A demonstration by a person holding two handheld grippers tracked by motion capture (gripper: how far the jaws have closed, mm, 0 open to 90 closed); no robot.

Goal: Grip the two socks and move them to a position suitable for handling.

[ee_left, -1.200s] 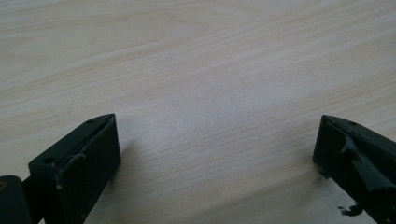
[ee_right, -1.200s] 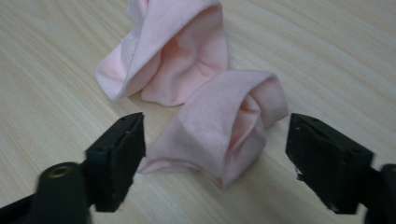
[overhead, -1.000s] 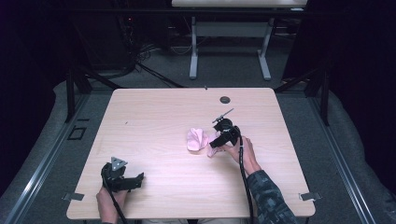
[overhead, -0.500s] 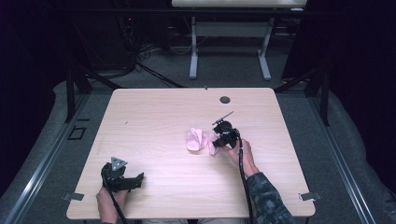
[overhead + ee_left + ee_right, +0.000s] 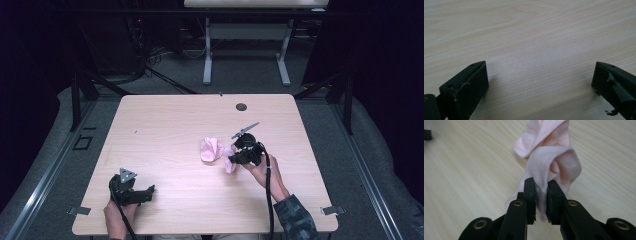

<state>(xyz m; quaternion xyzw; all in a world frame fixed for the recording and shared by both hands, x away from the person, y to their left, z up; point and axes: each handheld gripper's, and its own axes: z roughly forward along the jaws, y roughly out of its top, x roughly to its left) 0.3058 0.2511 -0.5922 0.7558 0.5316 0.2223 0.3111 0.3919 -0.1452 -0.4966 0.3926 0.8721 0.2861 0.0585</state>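
Your right gripper clamps fold of pink cloth; jaws just closed on it, fabric pinched between pads. In high view, cloth lies bunched mid-surface, one end drawn into right gripper just right of bunch. Your left gripper rests at near-left edge, well apart from cloth, jaws spread wide over bare wood, holding nothing.

light: table bright, surroundings dark | shadows: soft | focus: close-ups blurry at near edge
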